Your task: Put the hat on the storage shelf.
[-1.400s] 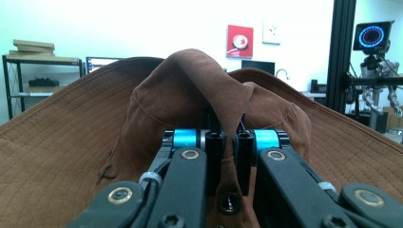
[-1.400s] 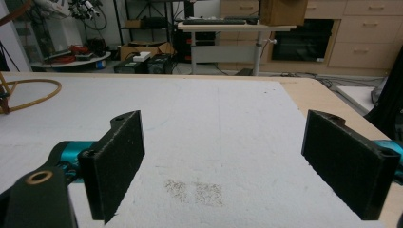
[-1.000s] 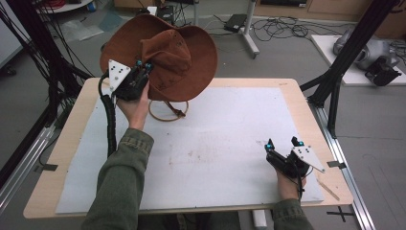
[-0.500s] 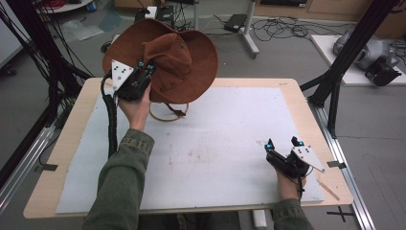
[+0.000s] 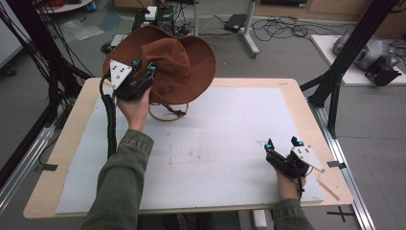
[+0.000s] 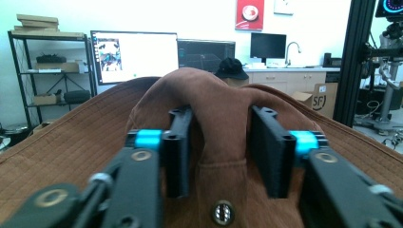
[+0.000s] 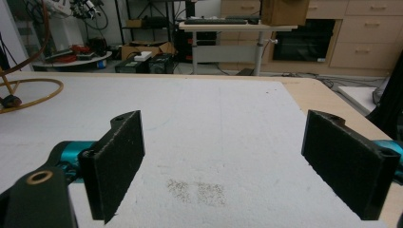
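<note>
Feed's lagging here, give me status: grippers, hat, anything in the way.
Left gripper shut on hat crown, hat lifted off table. Right gripper open, low over mat. Chin cord dangles onto mat.

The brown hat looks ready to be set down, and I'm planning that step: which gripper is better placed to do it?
Left. The left gripper is already clamped on the brown hat, holding it raised over the table's far left corner. The right gripper sits open near the front right edge, far from the hat.
</note>
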The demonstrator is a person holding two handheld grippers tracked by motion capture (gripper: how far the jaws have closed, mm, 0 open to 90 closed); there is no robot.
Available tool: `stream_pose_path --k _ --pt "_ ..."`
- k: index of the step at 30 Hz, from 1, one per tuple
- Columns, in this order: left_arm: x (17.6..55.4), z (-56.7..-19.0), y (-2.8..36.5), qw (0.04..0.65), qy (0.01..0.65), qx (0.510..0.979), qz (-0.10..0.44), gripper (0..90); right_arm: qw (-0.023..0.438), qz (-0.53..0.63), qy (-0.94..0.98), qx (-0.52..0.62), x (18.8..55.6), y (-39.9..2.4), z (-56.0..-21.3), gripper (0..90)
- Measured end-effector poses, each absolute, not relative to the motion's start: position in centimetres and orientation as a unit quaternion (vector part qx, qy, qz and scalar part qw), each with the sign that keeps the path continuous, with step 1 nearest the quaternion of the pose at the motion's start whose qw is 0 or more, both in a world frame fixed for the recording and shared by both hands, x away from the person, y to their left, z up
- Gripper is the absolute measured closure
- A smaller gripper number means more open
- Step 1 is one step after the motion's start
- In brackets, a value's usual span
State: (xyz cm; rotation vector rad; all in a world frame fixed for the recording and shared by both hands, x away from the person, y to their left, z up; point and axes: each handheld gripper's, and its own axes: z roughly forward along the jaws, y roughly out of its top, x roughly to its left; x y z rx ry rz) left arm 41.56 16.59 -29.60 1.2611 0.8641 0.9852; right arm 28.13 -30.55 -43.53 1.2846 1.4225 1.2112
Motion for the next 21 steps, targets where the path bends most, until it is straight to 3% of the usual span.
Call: stream_pose_path --k 21 --pt "41.48 -29.71 17.15 0.599 0.400 0.559 0.411 29.5 0.423 0.485 0.567 0.514 28.13 -30.55 -43.47 13.7"
